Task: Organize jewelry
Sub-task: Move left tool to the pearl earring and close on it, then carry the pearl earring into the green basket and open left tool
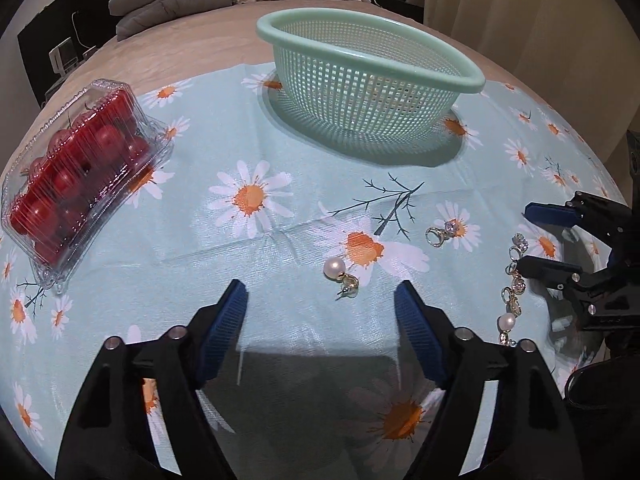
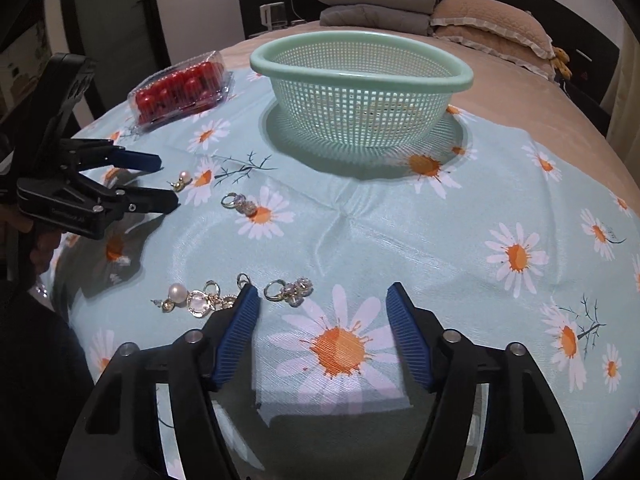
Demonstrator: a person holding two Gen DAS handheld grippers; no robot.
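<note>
Left wrist view: left tool [image 1: 320,304] partly open, empty, over pearl stud [image 1: 340,276] on bed cloth [image 1: 200,248]. Right tool [image 2: 322,304] likewise empty beside chain earring [image 2: 196,300]. Tiny, light, slippery; pinch the pearl.

light: bright, overhead | shadows: soft, under basket [image 1: 372,80] (and nearer) | focus: sharp | edges: fisheye-bent, dark corners

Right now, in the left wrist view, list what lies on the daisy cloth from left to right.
Clear box of red tomatoes → pearl earring → crystal ring earring → long pearl-and-crystal piece, by the right gripper. The green basket sits farther back.
</note>
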